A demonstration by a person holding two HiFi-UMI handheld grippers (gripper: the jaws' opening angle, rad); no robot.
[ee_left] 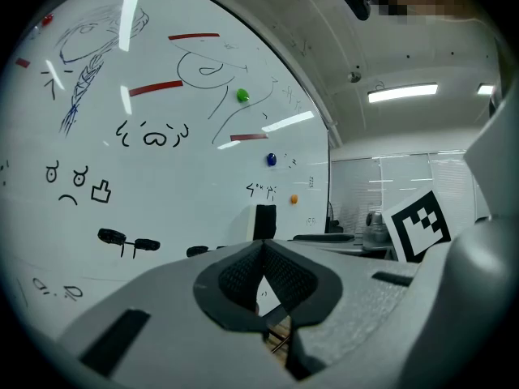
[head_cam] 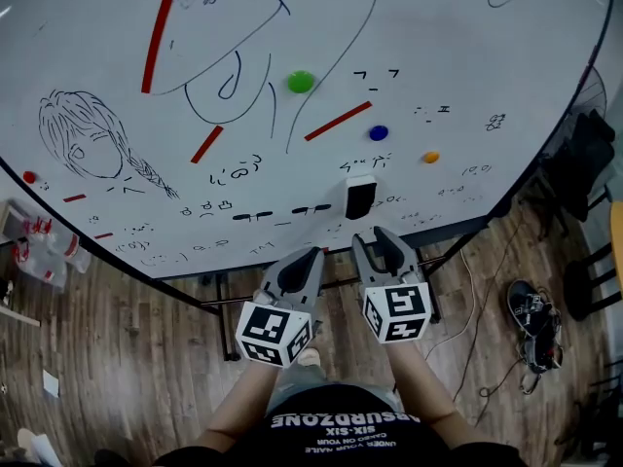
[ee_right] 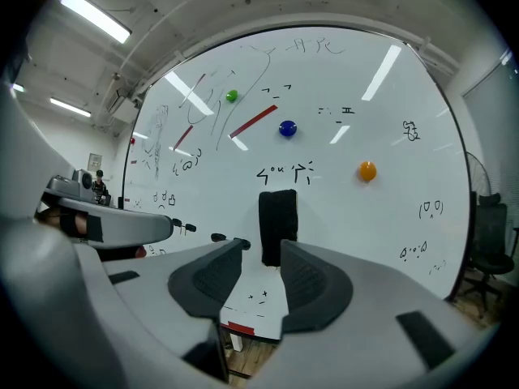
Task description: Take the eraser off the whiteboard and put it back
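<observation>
Right gripper view: black eraser point(ee_right: 277, 225) seen dead ahead on whiteboard point(ee_right: 357, 233), long axis upright — right gripper point(ee_right: 260, 254) nearer, jaws half apart, empty; left gripper point(ee_left: 261, 246) closed.

Open air is lying between the right tool point(head_cam: 376, 233) and the whiteboard point(head_cam: 467, 56). A straight reach forward is meeting nothing before the eraser point(head_cam: 360, 197), which is standing out from the board directly ahead of that tool's spread jaws. The left tool point(head_cam: 312, 254), its jaws together, is crowding in just beside on the left and narrowing any swing that way. The blue magnet point(head_cam: 379, 132) and the orange magnet point(head_cam: 430, 157) are sitting above and to the right of the eraser, apart from it, leaving bare board around it. The board's lower edge point(head_cam: 438, 231) is running just beneath. Shoes point(head_cam: 533, 319) are lying on the floor point(head_cam: 146, 358) well to the right.
</observation>
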